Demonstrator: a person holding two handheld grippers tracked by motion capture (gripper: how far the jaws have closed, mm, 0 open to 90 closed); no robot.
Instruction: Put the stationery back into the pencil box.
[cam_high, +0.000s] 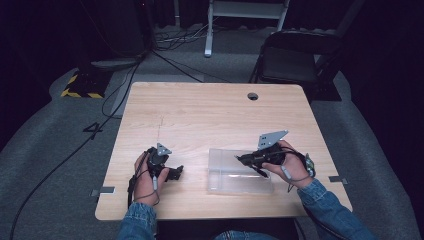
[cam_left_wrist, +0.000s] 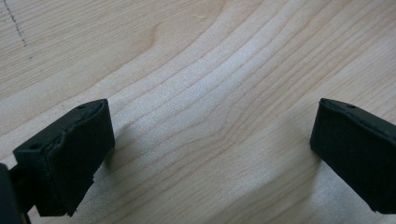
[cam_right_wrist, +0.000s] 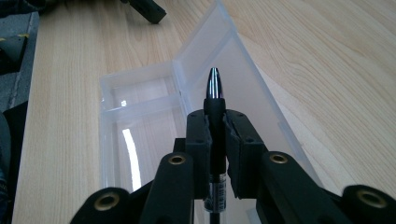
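A clear plastic case (cam_high: 240, 172) lies open on the wooden desk (cam_high: 210, 115), toward the person's near right. In the right tool view the case (cam_right_wrist: 140, 126) shows as a shallow tray with a low divider across it and a hinged lid (cam_right_wrist: 233, 70) folded back flat onto the desk; the compartments look bare, though glare on the plastic hides some of the floor.

The right tool (cam_right_wrist: 215, 123) has its jaws drawn narrow and clamped on a pen (cam_right_wrist: 215, 88), which stands up between the pads with its shiny metal tip pointing away from the camera, above the open case. In the high view the right tool (cam_high: 245, 159) reaches from the right hand (cam_high: 290, 167) over the right part of the case, and the pen itself is too small there to make out.

The left tool (cam_high: 176, 172) rests on the desk just left of the case, apart from it, in the left hand (cam_high: 147, 177). Its own view shows the left tool (cam_left_wrist: 210, 154) with jaws spread wide, nothing but bare wood grain between them, and a faint dotted pencil line (cam_left_wrist: 16, 23) at the upper left corner.

The high view alone gives the surroundings: a folding chair (cam_high: 295, 60) beyond the far right corner, a round cable hole (cam_high: 252, 96) near the far edge, and cables (cam_high: 125, 85) trailing across the grey carpet.
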